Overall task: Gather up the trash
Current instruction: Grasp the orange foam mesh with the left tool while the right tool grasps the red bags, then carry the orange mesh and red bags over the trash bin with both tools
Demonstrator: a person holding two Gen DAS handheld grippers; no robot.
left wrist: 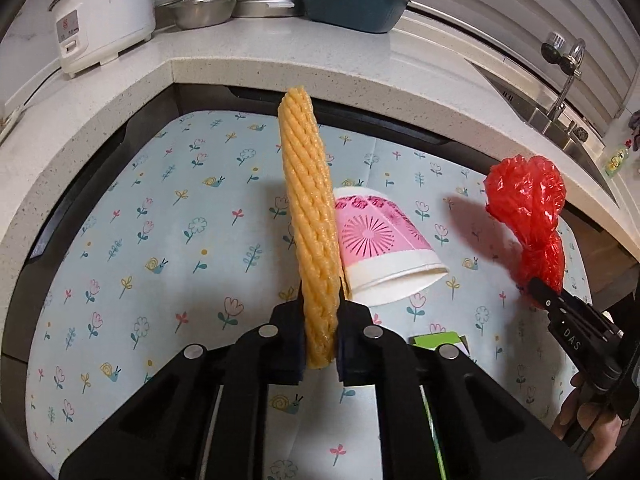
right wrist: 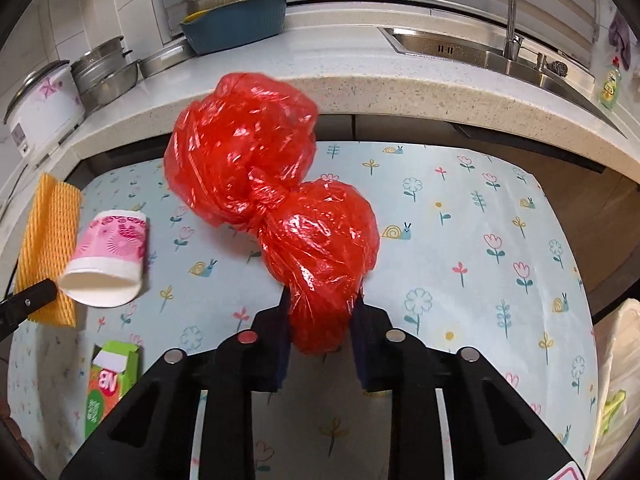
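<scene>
My left gripper (left wrist: 320,304) is shut on a yellow foam net sleeve (left wrist: 308,216), which stands up on edge between the pads above the flowered mat (left wrist: 160,208). The same foam net sleeve (right wrist: 50,248) shows at the far left of the right wrist view. My right gripper (right wrist: 322,300) is shut on a knotted red plastic bag (right wrist: 272,200), held clear of the mat; the red plastic bag (left wrist: 532,208) and right gripper (left wrist: 538,288) also show at the right of the left wrist view. A pink paper cup (left wrist: 384,244) lies on its side beside the foam.
A green carton (right wrist: 110,380) lies near the mat's front left. A stone counter (left wrist: 280,60) curves behind with a rice cooker (left wrist: 104,16), steel bowls (left wrist: 204,8), a blue dish (left wrist: 356,4) and a sink (right wrist: 480,50). A white bag (right wrist: 618,380) hangs at the right.
</scene>
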